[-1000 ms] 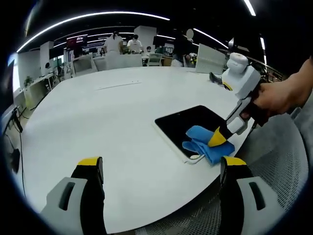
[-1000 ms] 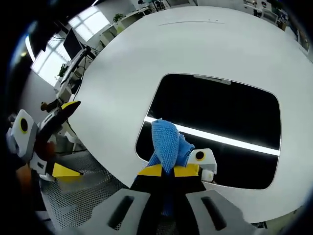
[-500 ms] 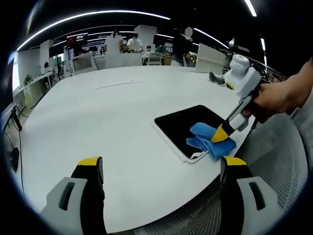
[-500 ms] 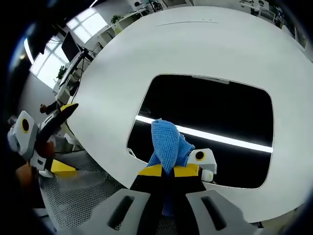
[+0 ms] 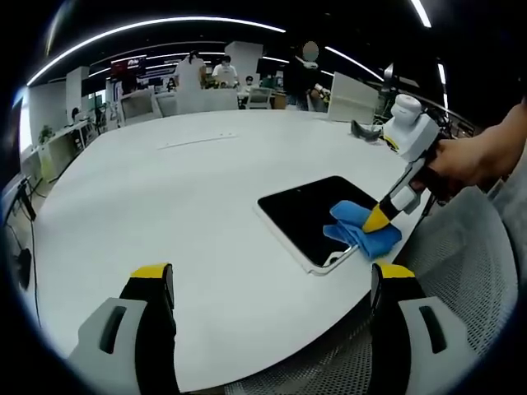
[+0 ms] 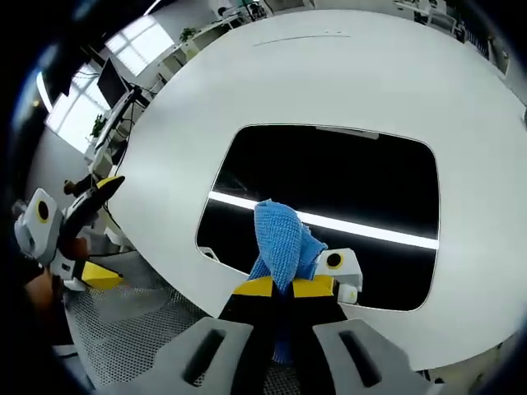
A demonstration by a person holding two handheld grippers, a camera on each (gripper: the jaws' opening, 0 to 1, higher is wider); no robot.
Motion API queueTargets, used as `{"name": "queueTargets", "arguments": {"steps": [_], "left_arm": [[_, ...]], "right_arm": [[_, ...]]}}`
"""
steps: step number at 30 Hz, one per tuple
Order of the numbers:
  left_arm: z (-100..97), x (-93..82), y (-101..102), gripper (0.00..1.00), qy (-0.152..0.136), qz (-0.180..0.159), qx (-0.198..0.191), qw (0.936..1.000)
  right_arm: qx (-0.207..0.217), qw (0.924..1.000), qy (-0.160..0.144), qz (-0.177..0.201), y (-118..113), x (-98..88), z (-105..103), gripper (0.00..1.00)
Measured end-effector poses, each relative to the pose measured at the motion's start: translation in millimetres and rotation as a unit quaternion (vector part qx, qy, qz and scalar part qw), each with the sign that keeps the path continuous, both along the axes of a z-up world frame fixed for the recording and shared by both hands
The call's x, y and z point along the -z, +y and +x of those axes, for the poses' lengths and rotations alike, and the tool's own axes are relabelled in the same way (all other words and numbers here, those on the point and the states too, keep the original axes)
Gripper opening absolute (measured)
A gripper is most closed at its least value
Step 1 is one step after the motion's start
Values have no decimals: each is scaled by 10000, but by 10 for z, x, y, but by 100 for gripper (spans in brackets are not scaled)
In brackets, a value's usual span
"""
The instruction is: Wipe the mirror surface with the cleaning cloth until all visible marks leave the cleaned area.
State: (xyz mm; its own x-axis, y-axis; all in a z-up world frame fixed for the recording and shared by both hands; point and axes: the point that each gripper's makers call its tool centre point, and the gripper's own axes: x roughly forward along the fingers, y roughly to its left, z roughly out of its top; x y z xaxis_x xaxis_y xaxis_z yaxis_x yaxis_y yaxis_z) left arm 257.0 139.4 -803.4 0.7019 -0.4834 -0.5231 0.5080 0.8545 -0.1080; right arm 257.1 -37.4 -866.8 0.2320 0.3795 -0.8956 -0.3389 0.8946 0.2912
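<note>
A dark rectangular mirror lies flat on the white table near its front right edge. A blue cleaning cloth rests bunched on the mirror's near corner. My right gripper is shut on the cloth and presses it onto the glass; in the left gripper view the right gripper comes in from the right, held by a hand. My left gripper hovers open over the bare table with nothing between its fingers. The left gripper also appears at the left of the right gripper view.
The round white table stretches far back. A mesh chair seat sits beyond the table's near edge. People and desks stand in the far background. A bright ceiling light strip is reflected in the mirror.
The right gripper has dragged the cloth a little to the right along the mirror's near edge. The left gripper stays in place.
</note>
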Motion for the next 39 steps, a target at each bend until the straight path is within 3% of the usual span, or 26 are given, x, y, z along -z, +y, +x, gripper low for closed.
{"name": "queueTargets", "arguments": {"steps": [13,39], "left_arm": [[2,-8,9,99,-14,-2,-26,10000],[6,6,8,99,5,15,-19,10000]], "right_arm": [[20,10000,-41,-45,12,3,94,0],[72,9998,-139,-135,-9,26,609,0]]}}
